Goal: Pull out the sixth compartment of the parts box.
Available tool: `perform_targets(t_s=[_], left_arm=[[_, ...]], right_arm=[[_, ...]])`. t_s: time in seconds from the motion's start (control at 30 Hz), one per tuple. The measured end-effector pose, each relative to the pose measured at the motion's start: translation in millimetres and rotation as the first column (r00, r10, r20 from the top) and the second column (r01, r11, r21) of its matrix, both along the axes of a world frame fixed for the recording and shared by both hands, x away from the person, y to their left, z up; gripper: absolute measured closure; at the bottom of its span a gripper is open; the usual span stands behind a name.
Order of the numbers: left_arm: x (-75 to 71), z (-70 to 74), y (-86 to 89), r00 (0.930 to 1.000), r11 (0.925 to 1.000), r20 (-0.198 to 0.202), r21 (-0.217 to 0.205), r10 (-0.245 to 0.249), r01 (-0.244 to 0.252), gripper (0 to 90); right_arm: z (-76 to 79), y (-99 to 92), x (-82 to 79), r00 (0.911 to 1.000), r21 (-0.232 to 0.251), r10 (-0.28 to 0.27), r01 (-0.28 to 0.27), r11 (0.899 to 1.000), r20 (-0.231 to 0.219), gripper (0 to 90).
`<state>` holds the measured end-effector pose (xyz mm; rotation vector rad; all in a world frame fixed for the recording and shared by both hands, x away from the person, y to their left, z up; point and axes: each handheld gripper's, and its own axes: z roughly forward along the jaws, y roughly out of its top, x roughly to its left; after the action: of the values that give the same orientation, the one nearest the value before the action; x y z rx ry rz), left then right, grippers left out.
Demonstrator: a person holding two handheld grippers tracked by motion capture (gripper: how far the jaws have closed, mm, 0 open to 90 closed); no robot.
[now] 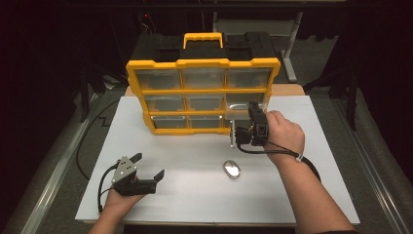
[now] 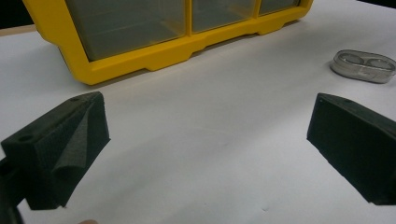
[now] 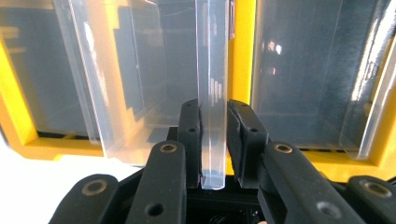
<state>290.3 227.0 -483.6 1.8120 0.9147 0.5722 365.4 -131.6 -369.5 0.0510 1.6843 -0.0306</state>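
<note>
A yellow organizer with clear drawers stands upright at the back of the white table. Its bottom-right clear drawer is pulled partly out. My right gripper is shut on that drawer's front wall, which stands on edge between the black pads, with the yellow frame just behind. My left gripper rests open near the front left of the table, with bare table between its foam jaws. The organizer's lower edge lies ahead of it.
A small clear oval case lies on the table between the two hands, also at the far right of the left gripper view. A black toolbox with a yellow handle sits behind the organizer. Dark floor surrounds the table.
</note>
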Motion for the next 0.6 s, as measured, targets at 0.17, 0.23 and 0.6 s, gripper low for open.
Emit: perform_targets(t_s=[0.17,0.23,0.6], left_arm=[[-0.6,0.1,-1.0,1.0000,1.0000,0.001,-0.001,-0.005,0.005,0.3],[-0.5,0.1,-1.1,1.0000,1.0000,-0.001,-0.001,-0.005,0.005,0.3],[-0.5,-0.3,-1.1,1.0000,1.0000,-0.004,0.004,-0.005,0.005,0.3]], right_arm=[[1.9,-2.8,-15.8,0.9994,0.020,0.027,-0.027,0.999,-0.022,90.0],[-0.3,-2.9,-21.4,0.9992,0.029,0.031,-0.030,0.999,-0.025,90.0],[11.2,4.3,-3.1,0.9982,0.020,0.024,-0.023,1.000,-0.054,63.4]])
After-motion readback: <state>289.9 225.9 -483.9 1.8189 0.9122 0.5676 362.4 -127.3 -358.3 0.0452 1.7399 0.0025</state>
